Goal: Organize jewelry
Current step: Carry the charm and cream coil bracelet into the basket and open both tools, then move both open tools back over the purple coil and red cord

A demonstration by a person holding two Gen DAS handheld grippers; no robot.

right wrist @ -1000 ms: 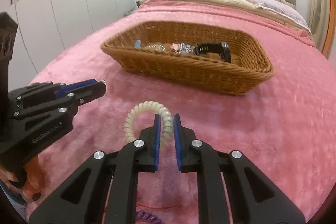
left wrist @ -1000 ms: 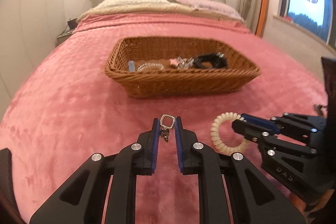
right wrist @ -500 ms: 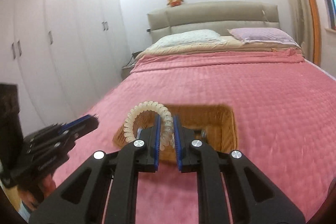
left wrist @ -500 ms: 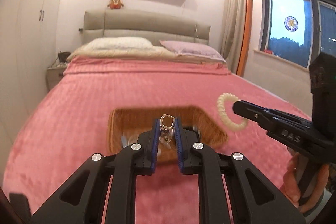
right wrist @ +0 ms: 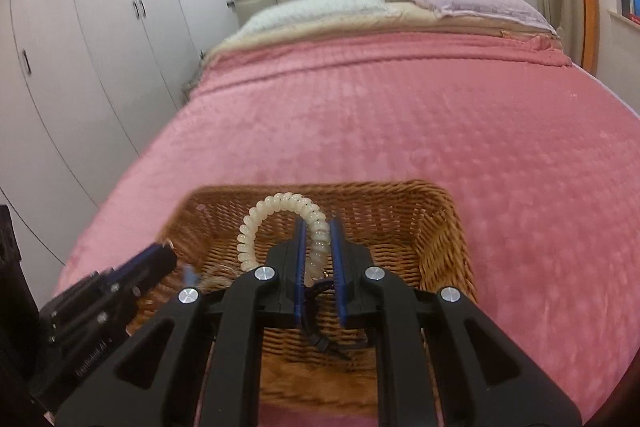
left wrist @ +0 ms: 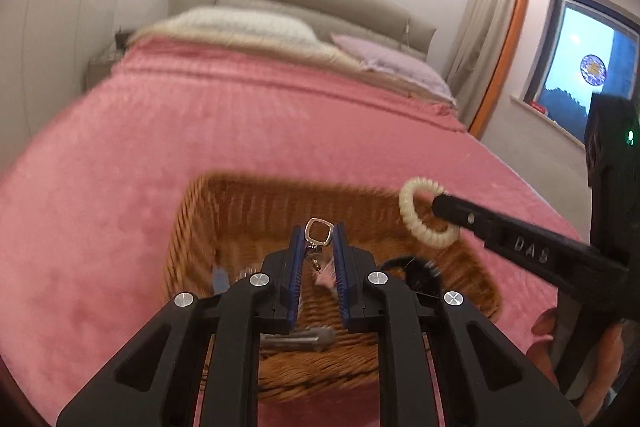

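Note:
A brown wicker basket (left wrist: 192, 227) (right wrist: 448, 227) sits on the pink bedspread and holds several small jewelry pieces. My left gripper (left wrist: 318, 233) is shut on a silver square-ring earring (left wrist: 318, 231) and hovers over the basket's inside. My right gripper (right wrist: 316, 227) is shut on a cream spiral hair tie (right wrist: 280, 205), also above the basket. The right gripper shows in the left wrist view (left wrist: 436, 205) with the hair tie (left wrist: 416, 223) over the basket's right rim. The left gripper shows at the lower left of the right wrist view (right wrist: 166, 255).
The pink bedspread (right wrist: 440, 115) spreads all round the basket. Pillows (right wrist: 328, 3) and a grey headboard lie at the far end. White wardrobes (right wrist: 100, 27) line the left wall. A window (left wrist: 592, 75) and curtain are on the right.
Both grippers rose off the bedspread with their items and moved forward over the basket. The basket now lies directly beneath both sets of fingers.

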